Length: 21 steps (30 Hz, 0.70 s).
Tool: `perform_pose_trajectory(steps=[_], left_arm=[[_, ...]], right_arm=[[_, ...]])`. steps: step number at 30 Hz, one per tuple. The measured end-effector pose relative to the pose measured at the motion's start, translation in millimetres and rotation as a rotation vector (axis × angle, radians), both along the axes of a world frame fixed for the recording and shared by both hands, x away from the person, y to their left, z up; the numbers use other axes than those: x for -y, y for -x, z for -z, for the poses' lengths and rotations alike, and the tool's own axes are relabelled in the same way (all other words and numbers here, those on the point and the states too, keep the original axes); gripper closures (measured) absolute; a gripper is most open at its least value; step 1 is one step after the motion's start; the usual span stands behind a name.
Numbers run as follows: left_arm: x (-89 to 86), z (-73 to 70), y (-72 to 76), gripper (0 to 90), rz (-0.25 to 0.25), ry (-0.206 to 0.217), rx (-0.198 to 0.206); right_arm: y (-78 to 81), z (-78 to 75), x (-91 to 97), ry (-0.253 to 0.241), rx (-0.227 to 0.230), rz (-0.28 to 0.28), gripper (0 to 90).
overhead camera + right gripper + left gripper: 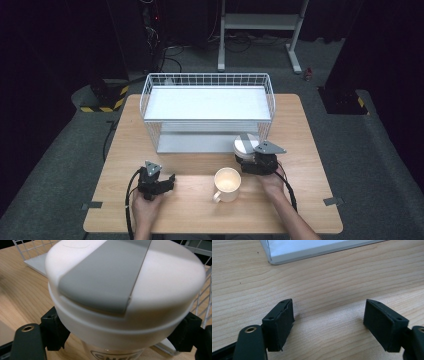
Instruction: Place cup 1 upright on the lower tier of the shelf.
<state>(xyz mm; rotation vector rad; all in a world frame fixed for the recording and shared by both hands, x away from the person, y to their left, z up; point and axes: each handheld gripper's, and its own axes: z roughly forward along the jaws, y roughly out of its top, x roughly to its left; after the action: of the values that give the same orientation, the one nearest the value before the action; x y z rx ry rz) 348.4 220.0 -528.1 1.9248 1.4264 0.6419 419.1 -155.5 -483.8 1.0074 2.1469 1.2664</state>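
With the right gripper (251, 159) clamped on the lidded jar (125, 290) beside the rack (207, 112), and the left gripper (167, 181) open and idle over the table (200, 210), keep the jar upright while moving it.

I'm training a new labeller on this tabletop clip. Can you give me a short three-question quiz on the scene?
1. True or false: the left gripper holds the mug.
2. What stands between the right gripper fingers?
A) the mug
B) a white lidded container
C) nothing
3. Where does the wire rack sit relative to the mug in the high view?

Key:
1. False; it is open over bare table.
2. B.
3. Behind it, toward the table's far edge.
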Motion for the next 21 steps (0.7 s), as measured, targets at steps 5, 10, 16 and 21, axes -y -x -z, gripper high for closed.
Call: perform_pose_trajectory(steps=[5, 10, 16, 21], left_arm=[[0.0, 0.0, 0.0, 24.3, 0.000, 0.000, 0.001], [0.0, 0.0, 0.0, 24.3, 0.000, 0.000, 0.000], [0.0, 0.0, 0.0, 24.3, 0.000, 0.000, 0.000], [0.0, 0.0, 0.0, 24.3, 0.000, 0.000, 0.000]], right_arm=[[-5.3, -1.3, -5.9, 0.007, -0.004, 0.001, 18.5], [-10.6, -2.4, -11.6, 0.008, -0.004, 0.003, 18.5], [-15.6, -1.6, -17.3, 0.017, -0.010, 0.001, 18.5], [-19.8, -2.3, -21.3, 0.020, -0.013, 0.007, 18.5]])
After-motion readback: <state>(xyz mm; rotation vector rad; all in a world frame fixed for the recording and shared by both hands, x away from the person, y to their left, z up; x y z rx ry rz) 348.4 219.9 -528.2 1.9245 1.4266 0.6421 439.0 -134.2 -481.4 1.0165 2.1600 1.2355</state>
